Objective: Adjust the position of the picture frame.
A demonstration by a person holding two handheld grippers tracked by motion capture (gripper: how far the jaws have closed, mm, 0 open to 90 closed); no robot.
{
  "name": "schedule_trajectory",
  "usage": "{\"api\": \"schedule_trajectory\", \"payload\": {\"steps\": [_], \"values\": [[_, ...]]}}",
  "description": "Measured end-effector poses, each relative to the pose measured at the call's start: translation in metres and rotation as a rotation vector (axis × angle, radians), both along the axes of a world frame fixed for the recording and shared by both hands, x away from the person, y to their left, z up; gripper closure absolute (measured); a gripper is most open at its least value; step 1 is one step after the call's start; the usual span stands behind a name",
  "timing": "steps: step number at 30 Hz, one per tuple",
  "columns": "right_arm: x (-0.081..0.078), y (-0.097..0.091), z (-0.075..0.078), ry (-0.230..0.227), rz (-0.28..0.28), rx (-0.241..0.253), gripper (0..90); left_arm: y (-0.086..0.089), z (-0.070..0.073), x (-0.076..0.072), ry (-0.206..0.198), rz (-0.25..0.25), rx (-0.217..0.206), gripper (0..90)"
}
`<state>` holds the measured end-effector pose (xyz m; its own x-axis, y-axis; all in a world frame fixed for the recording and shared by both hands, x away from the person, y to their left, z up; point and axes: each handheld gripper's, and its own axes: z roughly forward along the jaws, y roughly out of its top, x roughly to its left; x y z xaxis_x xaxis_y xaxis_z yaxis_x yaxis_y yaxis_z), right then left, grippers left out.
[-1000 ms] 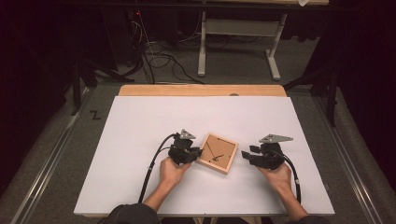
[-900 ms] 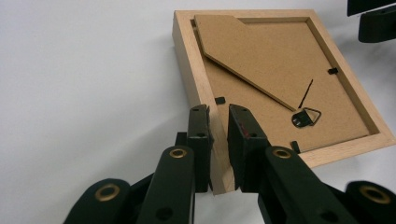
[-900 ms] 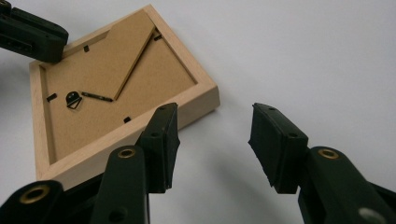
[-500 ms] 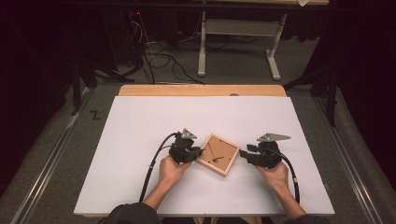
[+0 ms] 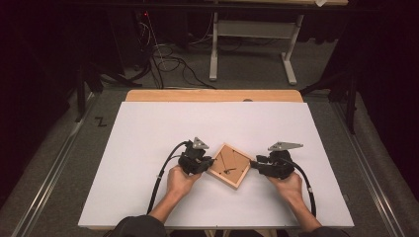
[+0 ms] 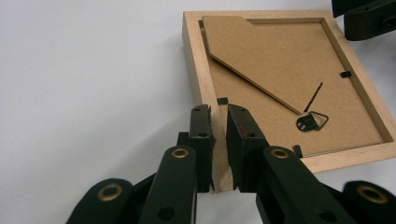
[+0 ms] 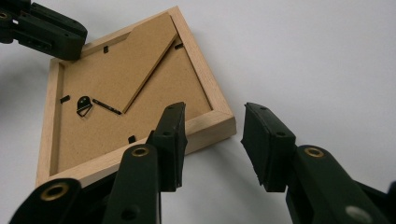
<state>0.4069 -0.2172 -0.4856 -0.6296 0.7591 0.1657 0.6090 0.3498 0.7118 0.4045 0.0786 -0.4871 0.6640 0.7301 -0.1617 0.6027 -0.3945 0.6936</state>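
Pinching the frame [image 6: 285, 88] rail at its near corner, my left gripper [image 6: 218, 135] anchors it. My right gripper [image 7: 212, 140] stands spread, straddling the opposite corner without contact. Frame lies face-down between both, diagonal running gripper to gripper, on the table [image 5: 148, 128].

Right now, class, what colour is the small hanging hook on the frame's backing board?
Black hanging hook, clearest in the left gripper view.

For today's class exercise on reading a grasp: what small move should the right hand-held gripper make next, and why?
Probably close the right hand-held gripper on the picture frame corner. Its jaws stand open astride that corner, while the left hand-held gripper already pinches the opposite edge.
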Motion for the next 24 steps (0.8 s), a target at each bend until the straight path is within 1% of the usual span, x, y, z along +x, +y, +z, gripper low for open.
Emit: {"api": "schedule_trajectory", "payload": {"steps": [2, 4, 7, 11, 12, 14, 16, 18, 21, 22, 23, 24], "values": [[0.0, 0.0, 0.0, -0.001, 0.002, 0.004, 61.5, 0.0, 0.0, 0.0, 0.0, 0.001, 0.001, 80.4], [0.0, 0.0, -0.001, -0.002, 0.011, 0.007, 64.1, -0.001, 0.0, -0.001, 0.003, 0.002, 0.003, 80.3], [0.0, 0.0, 0.0, 0.001, 0.018, 0.004, 66.4, -0.002, 0.002, -0.004, 0.011, -0.008, 0.021, 80.1], [0.0, 0.0, 0.0, 0.002, 0.019, 0.004, 67.9, -0.004, 0.003, -0.01, 0.012, -0.013, 0.027, 79.7], [0.0, 0.0, 0.0, 0.001, 0.02, 0.003, 68.2, -0.004, 0.004, -0.011, 0.017, -0.022, 0.036, 79.6], [0.0, 0.001, 0.0, -0.004, 0.022, 0.002, 68.9, -0.005, 0.004, -0.013, 0.016, -0.017, 0.032, 79.5], [0.0, 0.001, 0.0, -0.003, 0.017, 0.001, 69.6, -0.005, 0.004, -0.013, 0.015, -0.019, 0.039, 79.3], [0.001, 0.002, 0.0, -0.007, 0.016, -0.003, 70.4, -0.005, 0.004, -0.015, 0.024, -0.017, 0.033, 79.2], [0.002, 0.002, 0.0, -0.009, 0.014, -0.001, 71.0, -0.005, 0.005, -0.016, 0.026, -0.019, 0.029, 79.2], [0.003, 0.003, 0.0, -0.005, 0.009, -0.005, 71.5, -0.003, 0.007, -0.017, 0.025, -0.023, 0.004, 82.5], [0.003, 0.003, 0.0, -0.005, 0.009, -0.005, 71.5, -0.003, 0.007, -0.017, 0.025, -0.023, 0.004, 83.2], [0.005, 0.005, -0.001, -0.007, 0.013, -0.019, 71.9, -0.007, 0.009, -0.02, 0.042, -0.052, -0.042, 83.4]]}}
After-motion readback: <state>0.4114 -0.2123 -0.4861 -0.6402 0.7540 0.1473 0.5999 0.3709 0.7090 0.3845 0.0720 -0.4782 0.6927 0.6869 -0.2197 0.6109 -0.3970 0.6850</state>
